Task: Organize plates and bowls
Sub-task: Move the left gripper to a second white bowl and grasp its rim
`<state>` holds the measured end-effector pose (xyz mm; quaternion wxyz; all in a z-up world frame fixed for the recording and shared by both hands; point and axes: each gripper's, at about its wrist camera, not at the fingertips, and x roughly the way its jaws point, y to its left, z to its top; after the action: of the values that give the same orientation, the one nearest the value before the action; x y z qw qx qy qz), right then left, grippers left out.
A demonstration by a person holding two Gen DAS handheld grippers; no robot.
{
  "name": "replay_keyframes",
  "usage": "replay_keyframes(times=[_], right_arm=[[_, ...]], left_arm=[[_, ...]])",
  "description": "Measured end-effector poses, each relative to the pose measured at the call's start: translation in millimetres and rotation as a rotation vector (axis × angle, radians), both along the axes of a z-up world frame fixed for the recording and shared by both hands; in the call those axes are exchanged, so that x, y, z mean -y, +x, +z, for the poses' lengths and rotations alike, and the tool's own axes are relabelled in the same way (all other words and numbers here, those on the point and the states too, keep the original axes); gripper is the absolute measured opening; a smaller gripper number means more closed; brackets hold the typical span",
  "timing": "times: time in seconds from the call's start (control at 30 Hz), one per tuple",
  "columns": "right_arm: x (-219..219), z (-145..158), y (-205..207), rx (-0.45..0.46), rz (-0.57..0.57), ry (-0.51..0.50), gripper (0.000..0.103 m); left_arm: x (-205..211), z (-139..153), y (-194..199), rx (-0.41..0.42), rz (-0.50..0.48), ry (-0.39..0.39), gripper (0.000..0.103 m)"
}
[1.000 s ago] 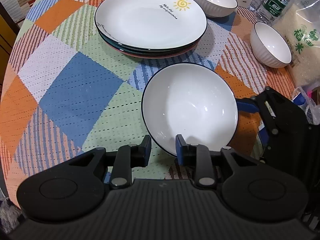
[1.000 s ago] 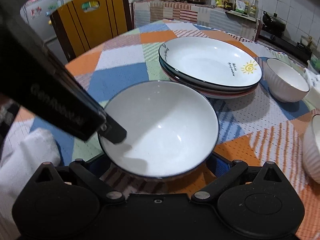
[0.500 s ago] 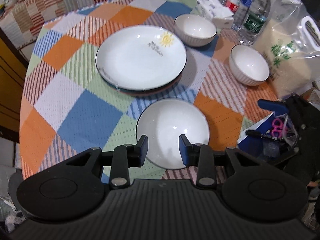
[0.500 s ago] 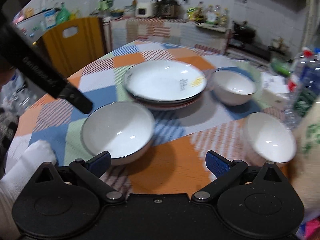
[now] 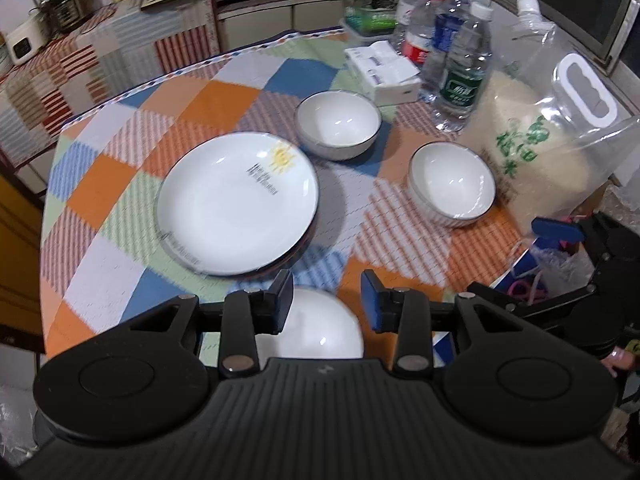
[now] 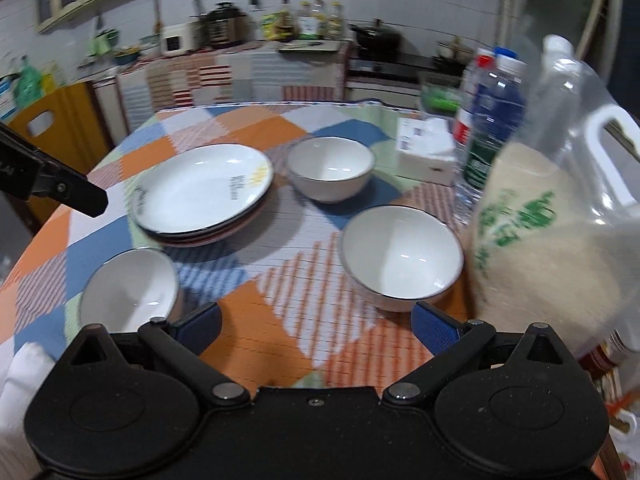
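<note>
A stack of plates (image 5: 236,204) (image 6: 204,190), topped by a white one with a sun print, sits mid-table. Three white bowls stand around it: a far bowl (image 5: 338,124) (image 6: 330,168), a right bowl (image 5: 452,182) (image 6: 400,254) and a near bowl (image 5: 320,324) (image 6: 128,292). My left gripper (image 5: 325,298) hangs above the near bowl. Its jaws are opening and nothing is between them. My right gripper (image 6: 316,324) stands wide open and empty, just in front of the right bowl. The left gripper's finger (image 6: 60,188) shows at the left edge of the right wrist view.
A big bag of rice (image 5: 532,152) (image 6: 540,240) stands close to the right bowl. Water bottles (image 5: 460,76) and a tissue box (image 5: 384,72) crowd the far right. A yellow chair (image 6: 52,128) stands beyond the table's left edge. The checked tablecloth (image 5: 100,208) covers the round table.
Both grippers have risen and drawn back from the near bowl, which stays on the table. The left jaws have widened. The right wrist view has swung towards the right bowl and rice bag.
</note>
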<state>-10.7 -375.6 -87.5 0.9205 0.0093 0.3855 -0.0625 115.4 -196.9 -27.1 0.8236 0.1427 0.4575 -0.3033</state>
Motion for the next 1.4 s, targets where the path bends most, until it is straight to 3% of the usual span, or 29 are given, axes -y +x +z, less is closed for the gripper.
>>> replay_keyframes(times=[0.17, 0.33, 0.87, 0.97, 1.07, 1.17, 1.4], right_arm=[[14, -7, 3, 0.006, -0.075, 0.001, 0.102], [23, -25, 15, 0.028, -0.135, -0.034, 0.101], [57, -85, 68, -0.071, -0.247, 0.159, 0.095], [64, -92, 72, -0.069, -0.286, 0.199, 0.095], [67, -96, 75, -0.05, -0.3, 0.2, 0.096], [66, -99, 79, -0.036, -0.287, 0.175, 0.096], [73, -97, 82, -0.002, -0.302, 0.205, 0.096]], left_arm=[[30, -7, 9, 0.018, -0.014, -0.015, 0.037], [60, -23, 22, -0.015, -0.027, -0.038, 0.037], [138, -91, 56, -0.087, -0.057, -0.003, 0.033], [146, -98, 58, -0.061, -0.051, 0.005, 0.026], [150, -104, 64, -0.056, -0.045, 0.021, 0.026], [144, -108, 73, -0.111, -0.013, -0.015, 0.027], [129, -91, 75, -0.102, 0.001, -0.108, 0.031]])
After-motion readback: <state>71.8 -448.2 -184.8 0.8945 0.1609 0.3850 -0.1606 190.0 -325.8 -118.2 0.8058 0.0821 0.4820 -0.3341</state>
